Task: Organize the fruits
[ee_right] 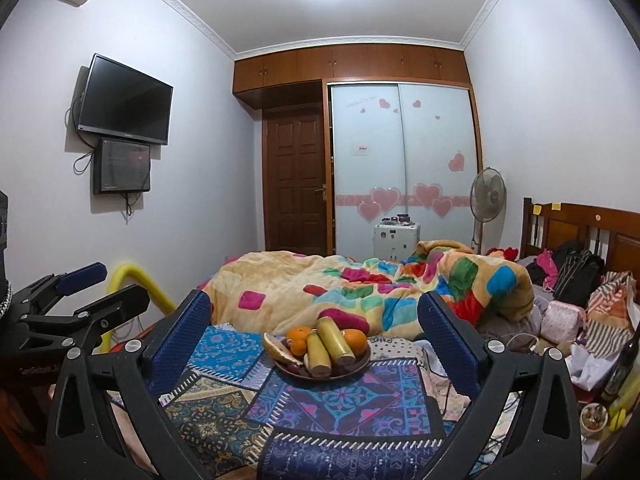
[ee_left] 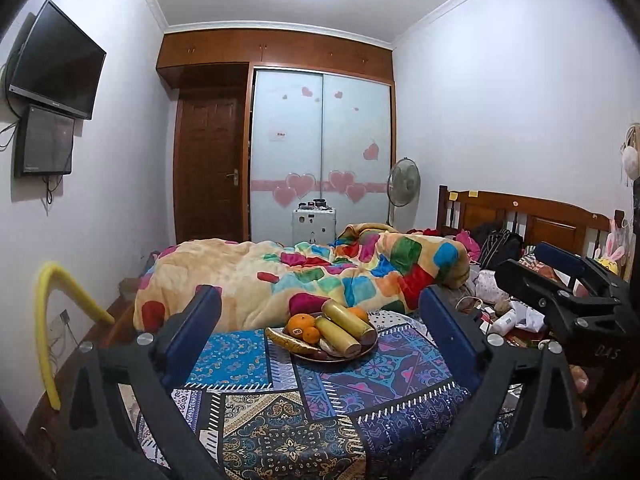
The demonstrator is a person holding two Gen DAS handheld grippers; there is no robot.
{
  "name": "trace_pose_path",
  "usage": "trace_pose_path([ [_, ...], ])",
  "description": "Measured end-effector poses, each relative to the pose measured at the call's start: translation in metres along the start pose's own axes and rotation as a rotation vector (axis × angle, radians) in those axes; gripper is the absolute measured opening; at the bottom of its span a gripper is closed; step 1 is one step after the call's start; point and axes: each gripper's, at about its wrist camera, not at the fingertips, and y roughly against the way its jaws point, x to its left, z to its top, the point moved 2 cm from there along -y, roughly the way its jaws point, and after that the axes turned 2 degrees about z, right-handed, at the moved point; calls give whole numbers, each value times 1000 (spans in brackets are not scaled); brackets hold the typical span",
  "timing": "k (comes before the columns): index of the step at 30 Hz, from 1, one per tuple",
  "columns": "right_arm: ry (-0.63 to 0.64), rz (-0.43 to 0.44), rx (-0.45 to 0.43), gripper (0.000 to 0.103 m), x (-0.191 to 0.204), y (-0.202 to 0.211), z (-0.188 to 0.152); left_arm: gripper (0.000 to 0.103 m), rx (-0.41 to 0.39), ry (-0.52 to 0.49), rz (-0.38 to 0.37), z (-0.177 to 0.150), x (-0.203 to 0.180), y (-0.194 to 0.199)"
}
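Note:
A brown plate (ee_left: 362, 354) (ee_right: 360, 366) of fruit sits on a patterned cloth on the bed. It holds oranges (ee_left: 301, 324) (ee_right: 298, 334), two long yellow-green fruits (ee_left: 346, 318) (ee_right: 334, 334), a banana (ee_left: 290, 344) (ee_right: 280, 348) and some dark fruit. My left gripper (ee_left: 320, 308) is open and empty, held back from the plate; it also shows in the right wrist view (ee_right: 100, 284). My right gripper (ee_right: 314, 312) is open and empty, also short of the plate; it shows in the left wrist view (ee_left: 532, 264).
A colourful quilt (ee_left: 320, 272) is bunched behind the plate. Clothes, bags and bottles clutter the right side near the wooden headboard (ee_right: 592, 228). A yellow foam-covered rail (ee_left: 44, 320) stands at the left. A fan (ee_right: 488, 196), wardrobe and wall TV are further off.

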Motion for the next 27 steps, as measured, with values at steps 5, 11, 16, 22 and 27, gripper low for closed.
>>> trace_pose_path([
  [5, 0, 0, 0, 103, 0, 1, -1, 101, -1, -1, 3, -1, 0, -2],
  [11, 0, 1, 0, 103, 1, 1, -1, 101, 2, -2, 1, -3, -1, -7],
  [16, 1, 1, 0, 103, 1, 1, -1, 101, 3, 0, 0, -3, -1, -8],
  [22, 0, 2, -2, 103, 1, 1, -1, 101, -2, -6, 0, -4, -4, -9],
  [27, 1, 0, -6, 103, 3, 1, -1, 101, -2, -7, 0, -4, -5, -10],
])
